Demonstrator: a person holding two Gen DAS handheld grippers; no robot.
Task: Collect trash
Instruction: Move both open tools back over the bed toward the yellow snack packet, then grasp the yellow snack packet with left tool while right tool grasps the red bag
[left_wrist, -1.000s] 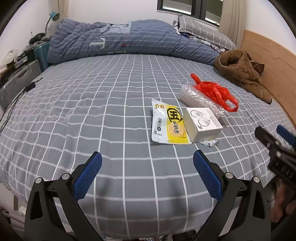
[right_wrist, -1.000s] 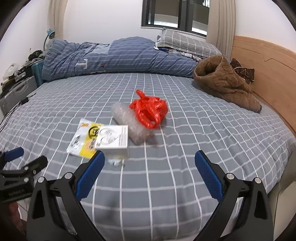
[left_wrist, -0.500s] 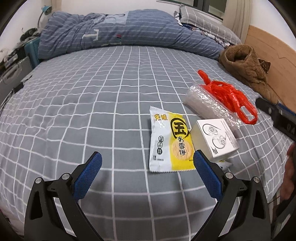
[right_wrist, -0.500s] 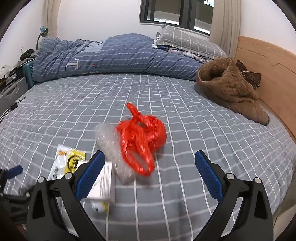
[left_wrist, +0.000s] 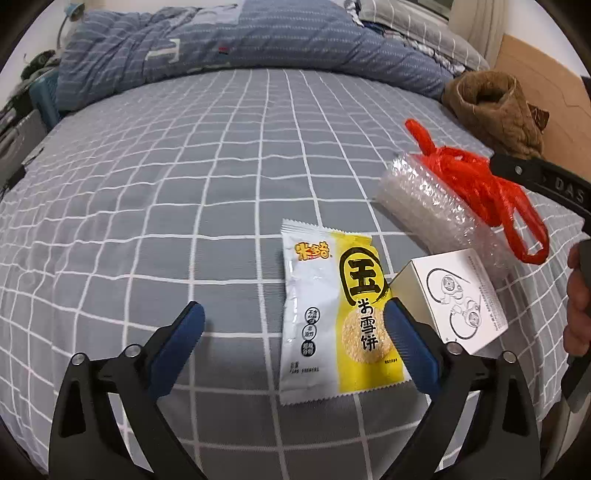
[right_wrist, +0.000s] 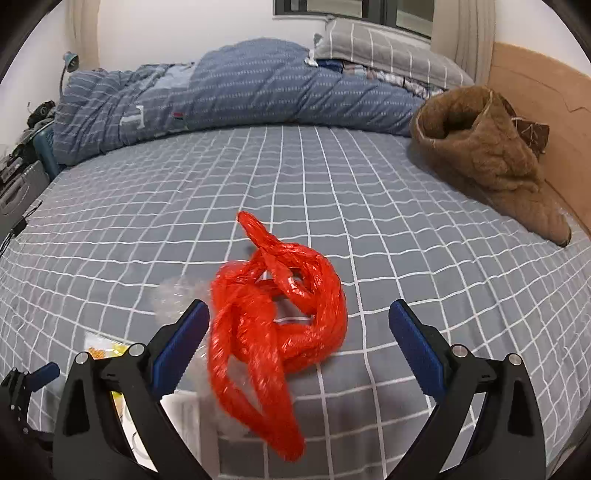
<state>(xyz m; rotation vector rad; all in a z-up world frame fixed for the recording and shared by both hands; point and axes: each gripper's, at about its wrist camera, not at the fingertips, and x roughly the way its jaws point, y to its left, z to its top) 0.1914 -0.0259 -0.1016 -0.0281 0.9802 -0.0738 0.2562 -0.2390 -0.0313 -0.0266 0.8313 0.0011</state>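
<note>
Jaws of my left gripper (left_wrist: 291, 332) wide, just been narrowing slightly, snack packet (left_wrist: 332, 314) between them, untouched. Right gripper (right_wrist: 299, 332) wide over red bag (right_wrist: 277, 317). White box (left_wrist: 458, 299), bubble wrap (left_wrist: 432, 206) right of packet.

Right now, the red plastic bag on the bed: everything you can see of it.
The red plastic bag is thin, glossy film, empty and twisted into ropy loops, one handle loop trailing loose. It lies crumpled on the checked bedsheet, draped over and touching the roll of bubble wrap. It sits between the open right gripper's fingers, ungripped.
</note>
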